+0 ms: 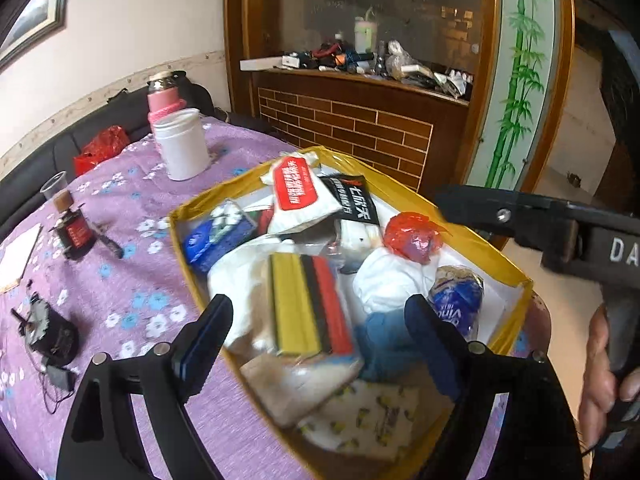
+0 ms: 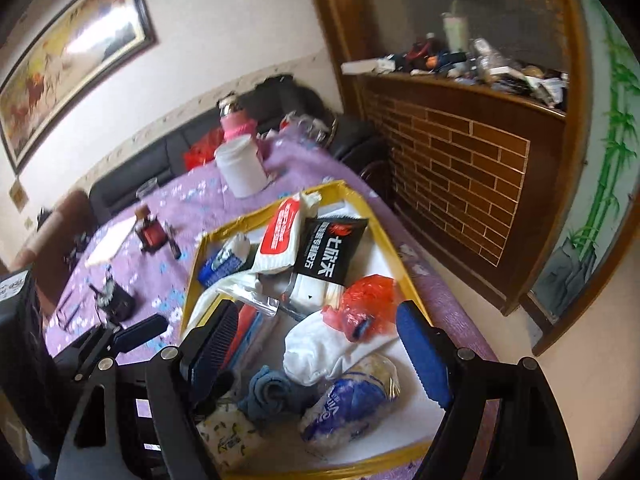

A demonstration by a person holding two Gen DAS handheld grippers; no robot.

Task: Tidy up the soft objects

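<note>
Soft objects fill the yellow-rimmed box (image 1: pixel 516 276) on the purple cloth (image 1: pixel 120 208). We see the left gripper (image 1: pixel 320 344) poised above the sponge pack (image 1: pixel 310 304), whose long axis runs away from the camera, parallel to its fingers; jaws apart, empty. The right gripper (image 2: pixel 320 352) hangs over the white bundle (image 2: pixel 320 352), jaws likewise spread, holding nothing. We judge the left nearer the sponges.

One yellow-rimmed box (image 1: pixel 516 276) on the purple table, two gripper tools, one sponge pack (image 1: pixel 310 304), one white jar (image 1: pixel 182 144), one pink bottle (image 1: pixel 162 100), one red bag (image 1: pixel 100 148), one plastic cup (image 1: pixel 54 186)
</note>
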